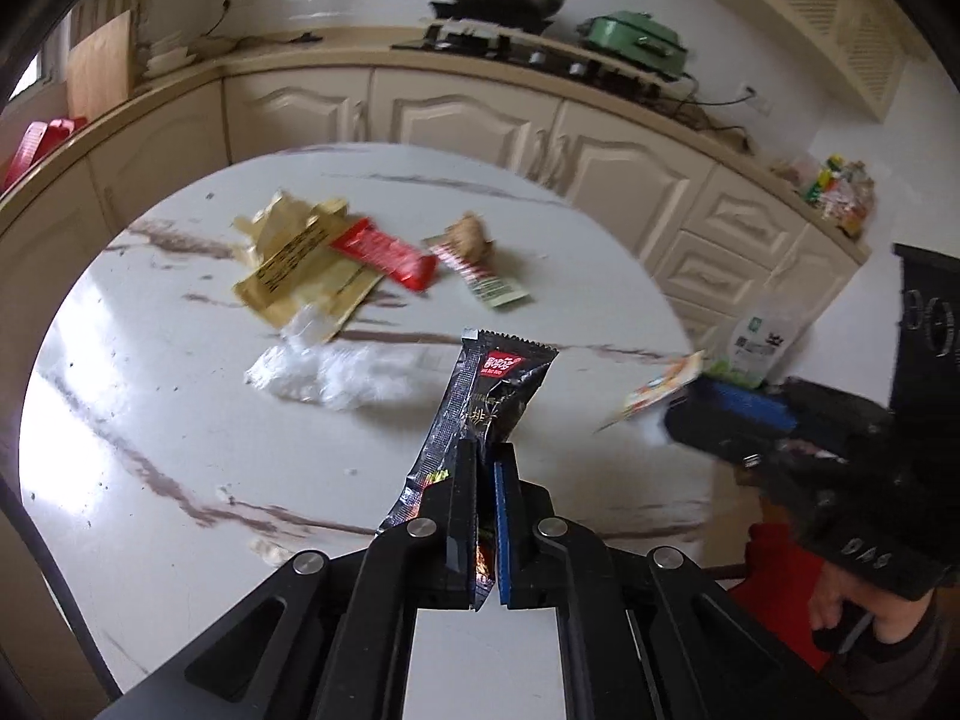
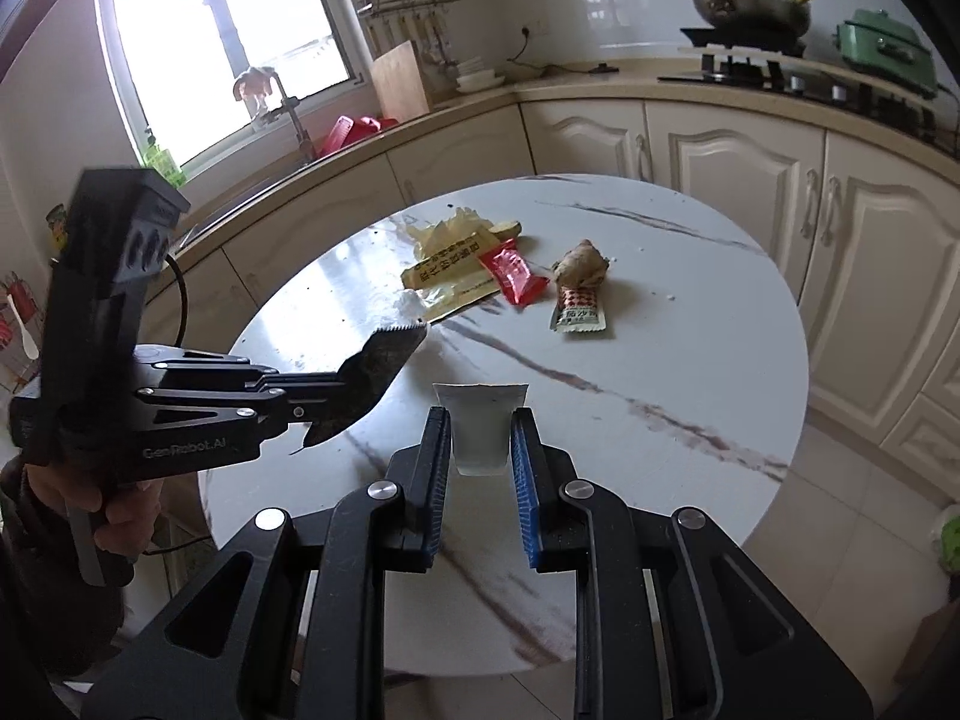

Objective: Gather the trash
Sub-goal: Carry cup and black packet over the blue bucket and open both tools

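My left gripper (image 1: pixel 486 456) is shut on a black sachet wrapper (image 1: pixel 498 378), lifted off the round white marble table (image 1: pixel 150 420). In the right wrist view the left gripper (image 2: pixel 345 393) comes in from the left with that black wrapper (image 2: pixel 384 360). My right gripper (image 2: pixel 480 450) holds a small white packet (image 2: pixel 480 426) between its blue pads (image 2: pixel 522 462), above the table (image 2: pixel 690 372). Left on the table are a yellow wrapper (image 2: pixel 447 273), a red wrapper (image 2: pixel 513 276), a ginger piece (image 2: pixel 579 264), a red-and-white sachet (image 2: pixel 576 312) and crumpled clear plastic (image 1: pixel 336 375).
Cream cabinets curve round behind the table, with a hob and wok (image 2: pixel 750 6), a green cooker (image 2: pixel 888 48), a cutting board (image 2: pixel 399 81) and a red basket (image 2: pixel 354 132). A white and green bag (image 1: pixel 759 339) stands past the table's right edge. A hand (image 2: pixel 120 510) grips the left tool.
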Tool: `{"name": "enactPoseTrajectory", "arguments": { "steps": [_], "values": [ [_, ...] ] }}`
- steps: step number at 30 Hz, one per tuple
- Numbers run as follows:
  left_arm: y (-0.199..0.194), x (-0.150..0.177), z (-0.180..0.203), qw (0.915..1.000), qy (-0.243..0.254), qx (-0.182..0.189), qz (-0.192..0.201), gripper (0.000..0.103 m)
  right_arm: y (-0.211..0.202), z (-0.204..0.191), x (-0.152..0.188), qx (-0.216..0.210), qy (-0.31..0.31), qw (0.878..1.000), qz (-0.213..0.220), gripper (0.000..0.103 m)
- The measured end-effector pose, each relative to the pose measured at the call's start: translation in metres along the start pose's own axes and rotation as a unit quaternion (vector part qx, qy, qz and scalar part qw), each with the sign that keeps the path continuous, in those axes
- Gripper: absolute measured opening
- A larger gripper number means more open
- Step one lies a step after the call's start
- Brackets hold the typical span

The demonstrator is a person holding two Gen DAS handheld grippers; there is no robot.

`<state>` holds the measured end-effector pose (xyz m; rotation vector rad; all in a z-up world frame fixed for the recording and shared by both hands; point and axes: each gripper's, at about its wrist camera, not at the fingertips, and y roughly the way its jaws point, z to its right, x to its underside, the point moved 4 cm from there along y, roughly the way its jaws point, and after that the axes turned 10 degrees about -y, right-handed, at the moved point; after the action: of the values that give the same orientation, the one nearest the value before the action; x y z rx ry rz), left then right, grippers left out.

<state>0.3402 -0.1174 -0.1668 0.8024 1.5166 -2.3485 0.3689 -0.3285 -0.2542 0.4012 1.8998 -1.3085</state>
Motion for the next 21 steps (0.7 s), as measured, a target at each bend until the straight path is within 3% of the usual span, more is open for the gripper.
{"name": "enactPoseTrajectory", "arguments": {
  "steps": [11, 17, 21],
  "values": [
    [-0.017, 0.0, 0.064, 0.9987, 0.041, 0.027, 0.012, 0.001, -0.046, 0.015, 0.013, 0.021, 0.024, 0.999, 0.026, 0.02],
    [0.006, 0.002, 0.135, 0.9943, 0.087, 0.061, -0.002, 0.001, -0.108, 0.059, 0.045, 0.077, 0.053, 0.995, 0.036, 0.02],
    [0.034, 0.006, 0.193, 0.9888, 0.121, 0.085, -0.022, 0.001, -0.149, 0.104, 0.089, 0.131, 0.087, 0.987, 0.02, 0.02]
  ]
}}
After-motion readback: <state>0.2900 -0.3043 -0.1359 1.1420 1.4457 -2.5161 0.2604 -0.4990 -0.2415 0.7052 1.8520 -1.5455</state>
